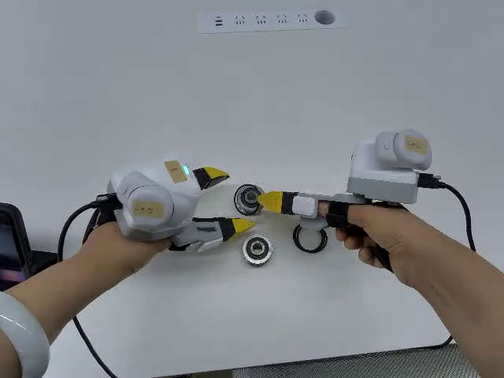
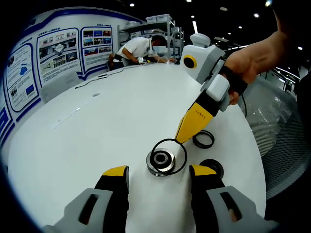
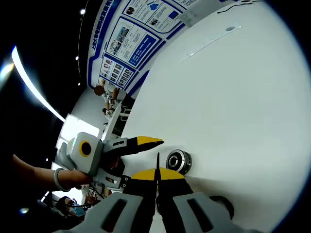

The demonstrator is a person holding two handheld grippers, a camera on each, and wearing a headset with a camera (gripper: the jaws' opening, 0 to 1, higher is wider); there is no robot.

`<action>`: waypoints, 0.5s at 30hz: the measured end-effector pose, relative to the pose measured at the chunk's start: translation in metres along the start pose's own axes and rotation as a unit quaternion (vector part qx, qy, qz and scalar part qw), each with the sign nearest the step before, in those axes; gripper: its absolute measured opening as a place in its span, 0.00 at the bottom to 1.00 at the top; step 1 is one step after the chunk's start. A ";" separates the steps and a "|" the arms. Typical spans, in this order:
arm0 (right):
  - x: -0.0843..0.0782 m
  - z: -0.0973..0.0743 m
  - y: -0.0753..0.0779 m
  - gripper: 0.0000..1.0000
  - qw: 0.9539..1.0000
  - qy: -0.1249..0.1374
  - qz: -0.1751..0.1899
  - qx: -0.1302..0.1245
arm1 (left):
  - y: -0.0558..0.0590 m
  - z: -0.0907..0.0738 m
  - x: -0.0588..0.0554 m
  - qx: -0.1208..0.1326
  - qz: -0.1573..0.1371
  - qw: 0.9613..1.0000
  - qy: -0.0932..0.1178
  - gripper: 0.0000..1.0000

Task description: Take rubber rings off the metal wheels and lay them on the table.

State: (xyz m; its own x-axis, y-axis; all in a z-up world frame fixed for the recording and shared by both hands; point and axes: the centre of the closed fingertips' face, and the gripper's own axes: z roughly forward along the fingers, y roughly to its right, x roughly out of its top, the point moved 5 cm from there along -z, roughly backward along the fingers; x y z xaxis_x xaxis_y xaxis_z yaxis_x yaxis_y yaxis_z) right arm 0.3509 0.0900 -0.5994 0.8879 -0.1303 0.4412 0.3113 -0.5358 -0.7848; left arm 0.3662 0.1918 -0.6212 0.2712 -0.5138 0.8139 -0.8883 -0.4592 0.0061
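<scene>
Black rubber ring point(image 2: 168, 140) — thin, right claw point(image 3: 156, 172) pinching

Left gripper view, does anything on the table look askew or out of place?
The rubber ring sits askew: one side is pinched and lifted by the right gripper, the other side loops round the metal wheel, so it hangs half off. That fits the task; nothing else looks odd.
</scene>
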 end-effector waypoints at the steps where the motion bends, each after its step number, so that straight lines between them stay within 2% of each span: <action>1: -0.001 -0.002 -0.001 0.02 1.000 0.002 0.000 0.001 | 0.000 0.000 -0.001 0.001 -0.001 1.000 -0.001 0.52; 6: -0.007 -0.020 0.001 0.02 1.000 0.014 0.009 -0.002 | 0.000 -0.004 -0.003 0.005 -0.007 1.000 -0.002 0.53; 15: -0.026 -0.052 0.019 0.02 0.999 0.022 0.031 -0.032 | -0.001 -0.008 -0.006 0.008 -0.010 1.000 -0.003 0.52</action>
State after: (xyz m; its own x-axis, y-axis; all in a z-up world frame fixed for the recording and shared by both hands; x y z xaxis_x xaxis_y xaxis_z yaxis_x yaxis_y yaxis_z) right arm 0.3164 0.0393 -0.6028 0.8891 -0.2001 0.4117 0.2323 -0.5778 -0.7824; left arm 0.3621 0.2010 -0.6217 0.2920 -0.5082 0.8102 -0.8764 -0.4813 0.0139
